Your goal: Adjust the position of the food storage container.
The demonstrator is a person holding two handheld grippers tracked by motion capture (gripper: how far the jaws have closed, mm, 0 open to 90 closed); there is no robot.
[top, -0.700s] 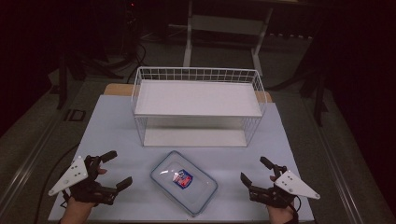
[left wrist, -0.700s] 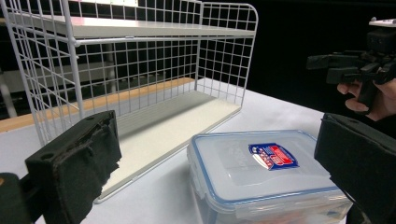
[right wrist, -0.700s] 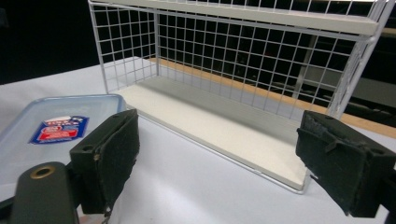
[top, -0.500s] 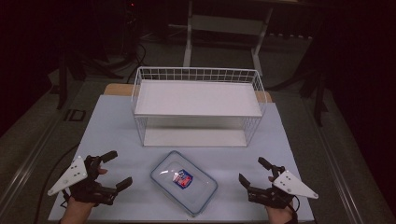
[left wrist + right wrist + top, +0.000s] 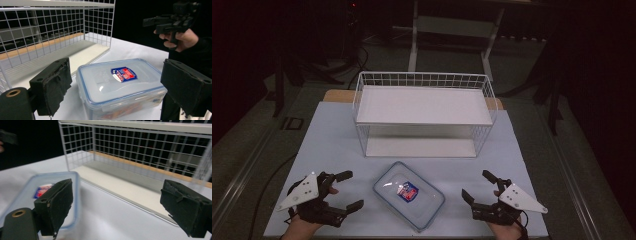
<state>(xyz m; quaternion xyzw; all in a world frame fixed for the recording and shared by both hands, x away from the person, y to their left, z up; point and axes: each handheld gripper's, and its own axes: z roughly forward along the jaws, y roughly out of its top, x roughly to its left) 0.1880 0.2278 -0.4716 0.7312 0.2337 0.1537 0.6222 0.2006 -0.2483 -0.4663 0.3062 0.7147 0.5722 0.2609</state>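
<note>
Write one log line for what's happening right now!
left gripper: open, beside box | right gripper: open, beside box | lidded plastic box: on table, untouched | wire rack: behind box

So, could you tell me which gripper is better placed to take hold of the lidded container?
Probably the left gripper: its open jaws already frame the container, while the right gripper faces the wire shelf.

Dim room, lit tabletop, soft blur
</note>
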